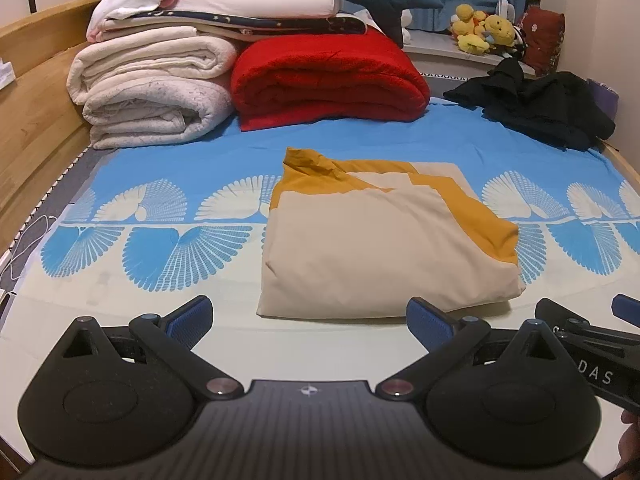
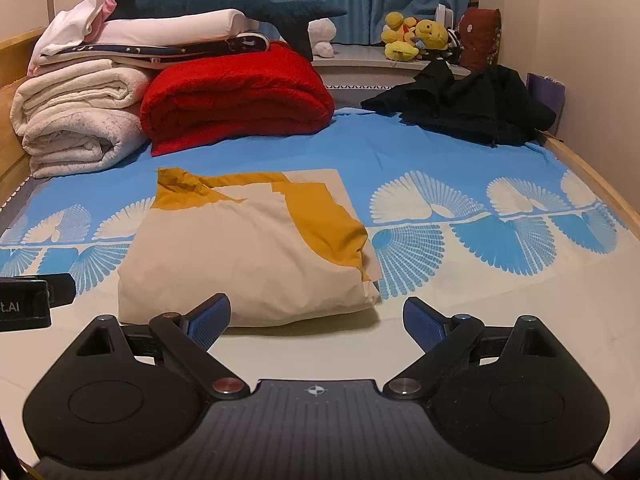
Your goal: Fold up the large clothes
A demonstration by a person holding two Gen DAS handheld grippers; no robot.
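A cream and mustard-yellow garment [image 1: 384,240] lies folded into a thick rectangle on the bed, also in the right wrist view [image 2: 248,244]. My left gripper [image 1: 310,322] is open and empty, just short of the garment's near edge. My right gripper [image 2: 316,320] is open and empty, in front of the garment's near right corner. The right gripper's tip shows at the right edge of the left wrist view [image 1: 592,332]. The left gripper's body shows at the left edge of the right wrist view [image 2: 32,296].
The bed has a blue and white patterned sheet [image 1: 168,216]. Folded white blankets [image 1: 148,92] and a red blanket [image 1: 324,80] are stacked at the back left. A crumpled black garment [image 1: 540,108] lies at the back right. Plush toys [image 1: 480,28] sit on the sill. A wooden bed frame [image 1: 36,120] runs along the left.
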